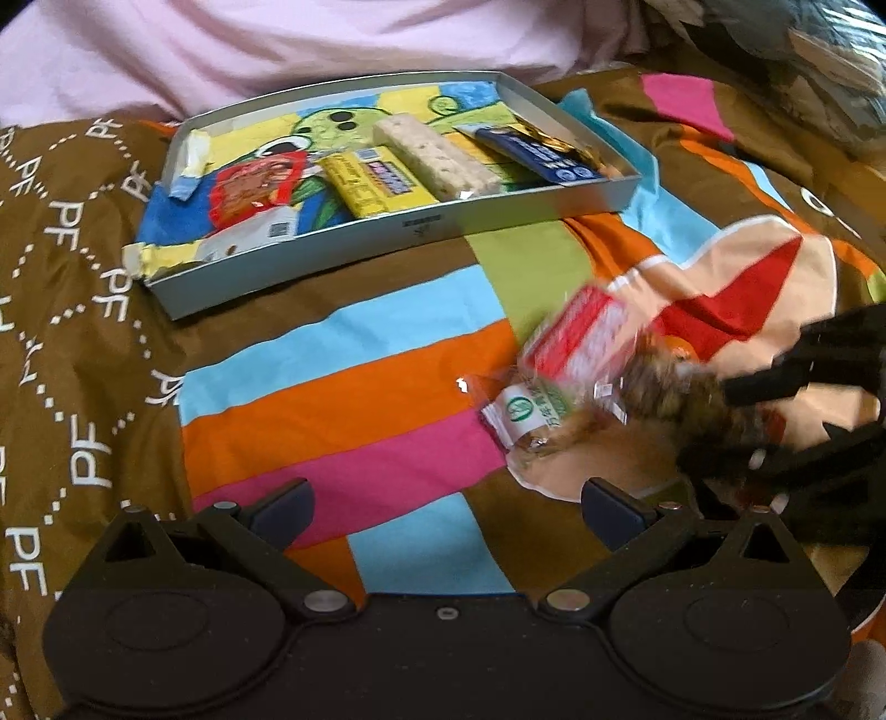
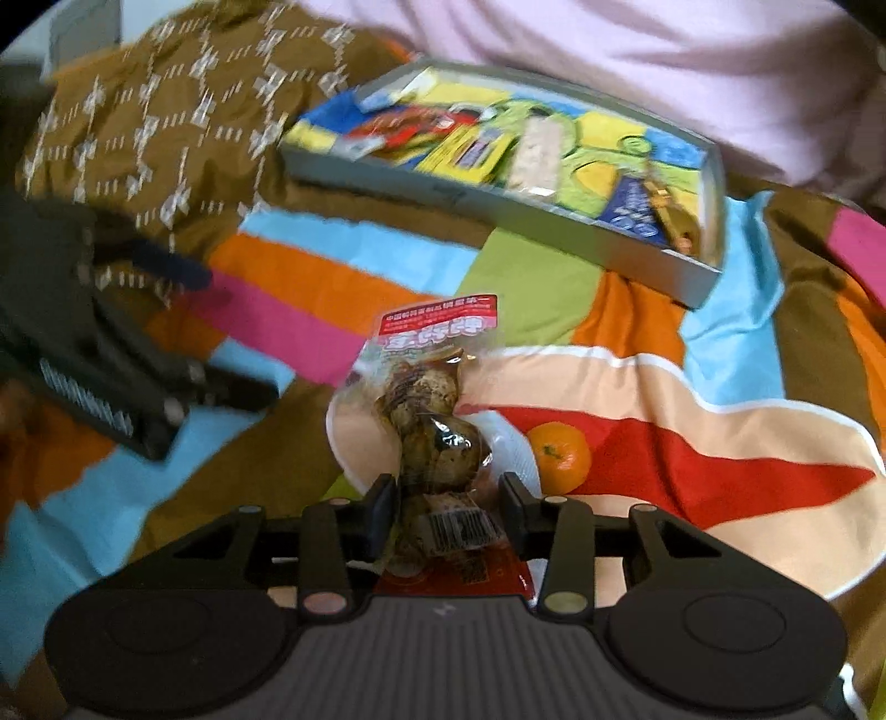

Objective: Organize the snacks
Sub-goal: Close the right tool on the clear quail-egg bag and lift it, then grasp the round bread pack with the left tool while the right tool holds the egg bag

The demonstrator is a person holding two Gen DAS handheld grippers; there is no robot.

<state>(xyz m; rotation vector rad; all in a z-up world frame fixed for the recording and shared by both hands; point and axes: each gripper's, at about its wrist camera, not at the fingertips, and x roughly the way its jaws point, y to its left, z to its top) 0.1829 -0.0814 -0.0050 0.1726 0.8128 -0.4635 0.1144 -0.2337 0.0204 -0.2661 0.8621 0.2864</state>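
Two claws were over the bedspread (image 1: 343, 387). Between the fingers of the right claw (image 2: 449, 512) sat a clear packet of brown eggs (image 2: 437, 421), clenched near its barcode end; the left finger pressed the wrapper, though blur made the right finger's contact hard to judge. Its long axis ran straight away from the claw, the red label end pointing toward the tray (image 2: 581, 235) and the other end tucked back under the claw body. In the left wrist view the same packet appeared smeared, stretching leftward out of the right claw, and under it lay a second small wrapper with a green mark (image 1: 526, 412) on the cloth.

Just right of the packet an orange (image 2: 559, 455) rested on the cloth, close to the right finger but apart from it. Ahead of the packet lay a broad bare stretch of striped cloth up to the tray's near wall.

The left claw (image 1: 443, 512) stood released, fingers wide apart with nothing between them, over the pink and blue stripes, well clear of the tray.

Inside the tray the snacks lay side by side, each with its long axis running across the tray from wall to wall: a red packet (image 1: 252, 185), a yellow box (image 1: 376, 183), a pale bar (image 1: 434, 158) and a blue packet (image 1: 540, 152). Bare floor showed at the tray's left end and between the pale bar and the blue packet. Beyond the far wall rose pink bedding (image 1: 332, 44).
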